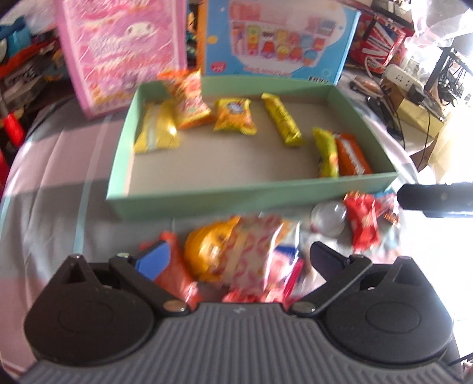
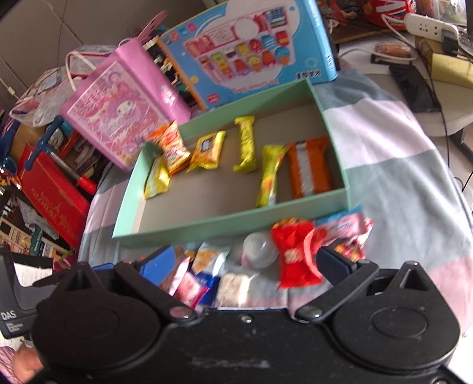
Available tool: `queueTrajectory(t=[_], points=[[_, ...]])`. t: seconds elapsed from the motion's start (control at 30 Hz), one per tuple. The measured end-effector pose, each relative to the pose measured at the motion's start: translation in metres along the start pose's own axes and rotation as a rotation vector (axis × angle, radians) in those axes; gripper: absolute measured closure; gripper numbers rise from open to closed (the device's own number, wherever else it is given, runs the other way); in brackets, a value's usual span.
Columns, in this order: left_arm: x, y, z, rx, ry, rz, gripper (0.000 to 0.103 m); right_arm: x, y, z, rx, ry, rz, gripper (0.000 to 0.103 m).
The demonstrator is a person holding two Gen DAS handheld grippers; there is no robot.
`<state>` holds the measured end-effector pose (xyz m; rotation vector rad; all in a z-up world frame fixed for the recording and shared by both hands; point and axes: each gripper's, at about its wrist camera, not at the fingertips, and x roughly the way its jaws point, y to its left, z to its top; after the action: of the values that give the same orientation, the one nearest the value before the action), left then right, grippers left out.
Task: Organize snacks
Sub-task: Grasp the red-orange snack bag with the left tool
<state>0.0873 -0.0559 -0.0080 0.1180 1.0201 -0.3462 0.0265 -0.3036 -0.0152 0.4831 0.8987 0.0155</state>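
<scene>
A shallow mint-green box [image 1: 251, 193] [image 2: 224, 224] holds several snack packs, among them a yellow bar [image 1: 281, 119] [image 2: 246, 144] and an orange bar [image 1: 351, 153] [image 2: 310, 165]. In front of it lies a loose pile of snacks. My left gripper [image 1: 239, 260] is open over the pile, an orange-and-white packet [image 1: 236, 251] lying between its fingers. My right gripper [image 2: 245, 265] is open too, above a red packet [image 2: 295, 254], a clear ball [image 2: 257, 248] and small blue-white packs [image 2: 207, 260]. The right gripper's dark finger [image 1: 434, 196] shows at the left wrist view's right edge.
A pink cartoon box [image 1: 118, 53] [image 2: 115, 118] and a blue toy box [image 1: 275, 38] [image 2: 251, 50] stand behind the green box. The striped cloth [image 2: 393, 153] covers the surface. A red box [image 2: 50, 192] and clutter lie left; a power strip [image 2: 428, 23] and cables lie right.
</scene>
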Motion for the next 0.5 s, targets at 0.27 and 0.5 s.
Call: queueTrajectory(t=[0.27,0.5], points=[[0.000,0.023,-0.048,-0.025,0.028,-0.002,0.000,0.014,0.028,-0.033,-0.041,0.072,0.008,0.000],[0.014,0.064,-0.056,-0.135,0.056,0.028,0.000,0.031,0.059,-0.046,-0.108,0.101,0.024,0.013]])
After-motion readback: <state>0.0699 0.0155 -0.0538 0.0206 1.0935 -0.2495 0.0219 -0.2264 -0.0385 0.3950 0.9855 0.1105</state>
